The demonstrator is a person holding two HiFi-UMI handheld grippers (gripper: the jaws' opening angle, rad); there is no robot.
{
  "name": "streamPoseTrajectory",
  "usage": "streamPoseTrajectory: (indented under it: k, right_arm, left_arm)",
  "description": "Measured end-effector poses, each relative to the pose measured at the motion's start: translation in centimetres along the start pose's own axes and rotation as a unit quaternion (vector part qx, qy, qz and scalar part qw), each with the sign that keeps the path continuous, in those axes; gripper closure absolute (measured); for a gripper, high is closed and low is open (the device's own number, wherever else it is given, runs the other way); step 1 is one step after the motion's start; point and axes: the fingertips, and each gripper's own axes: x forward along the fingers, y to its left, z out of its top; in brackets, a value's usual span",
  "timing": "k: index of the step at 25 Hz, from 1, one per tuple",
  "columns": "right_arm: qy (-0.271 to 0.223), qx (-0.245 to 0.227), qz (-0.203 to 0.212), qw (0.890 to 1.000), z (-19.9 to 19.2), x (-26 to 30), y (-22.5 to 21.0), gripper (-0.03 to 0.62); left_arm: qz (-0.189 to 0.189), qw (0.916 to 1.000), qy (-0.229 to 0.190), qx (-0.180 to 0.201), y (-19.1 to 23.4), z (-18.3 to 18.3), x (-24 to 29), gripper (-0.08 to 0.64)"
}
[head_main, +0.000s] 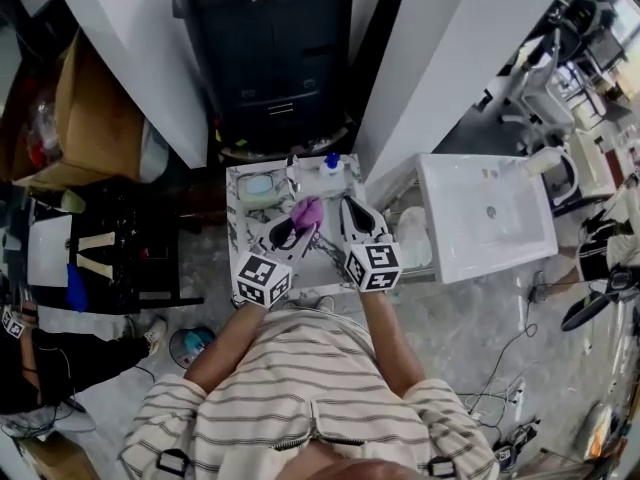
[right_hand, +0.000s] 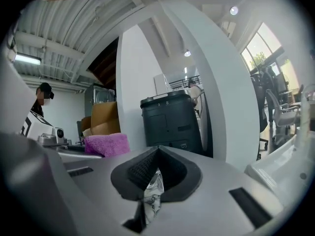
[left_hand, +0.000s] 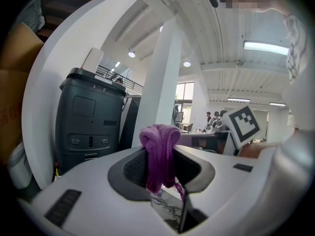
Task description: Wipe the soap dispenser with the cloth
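The left gripper (head_main: 297, 221) is pinching the purple cloth (head_main: 307, 211), which sticks up in a bunch between its jaws. The right gripper (right_hand: 154, 174) is closed and holds nothing. Both are held side by side over the middle of the small table (head_main: 243, 224), with a little gap between them. The soap dispenser (head_main: 331, 165), with a blue top, stands by the far edge of the table, toward the right corner. It is near the cloth but not touching it. A small dish (head_main: 260, 185) sits by the far left corner. There is not much room. The big black bin (head_main: 270, 58) stands close behind the far edge, between two white pillars (head_main: 440, 38). The white sink (head_main: 470, 253) is near the table's right edge.
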Motion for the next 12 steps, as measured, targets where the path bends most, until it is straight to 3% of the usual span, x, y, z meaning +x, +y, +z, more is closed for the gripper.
streamPoseTrajectory:
  k: [12]
  right_arm:
    - [-0.028, -0.001, -0.008, 1.000, 1.5, -1.8, 1.2, 0.584]
  left_arm:
    - [0.000, 0.9996, -0.011, 0.027, -0.2, 0.8, 0.4, 0.448]
